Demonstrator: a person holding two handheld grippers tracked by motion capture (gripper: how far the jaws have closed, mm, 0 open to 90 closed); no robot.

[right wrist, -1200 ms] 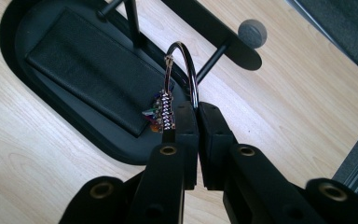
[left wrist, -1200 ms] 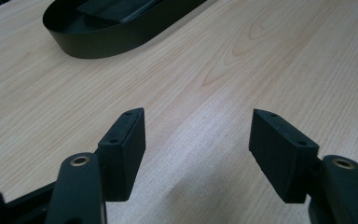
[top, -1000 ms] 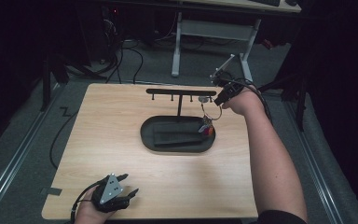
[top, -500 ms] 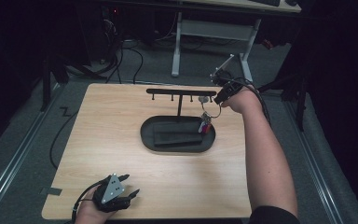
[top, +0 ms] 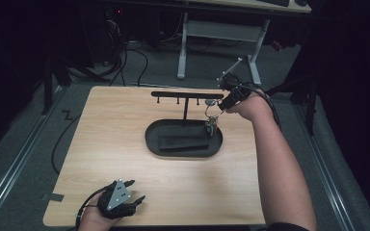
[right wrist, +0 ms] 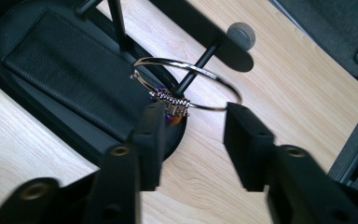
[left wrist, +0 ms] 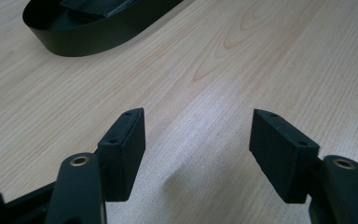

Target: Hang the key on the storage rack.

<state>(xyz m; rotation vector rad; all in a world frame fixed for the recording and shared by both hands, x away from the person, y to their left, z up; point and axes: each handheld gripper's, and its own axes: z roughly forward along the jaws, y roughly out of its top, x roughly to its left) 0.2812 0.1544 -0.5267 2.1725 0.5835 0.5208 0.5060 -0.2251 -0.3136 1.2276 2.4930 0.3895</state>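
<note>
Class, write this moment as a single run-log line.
right gripper: jaws just opened, clear of bracelet | bracelet: hanging on stand peg | left gripper: open over table, nothing between

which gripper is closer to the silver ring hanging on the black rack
Right. The right gripper sits just beside the silver ring on the rack's peg, jaws having just opened off it. The left gripper rests at the table's near edge, far from it.
</note>
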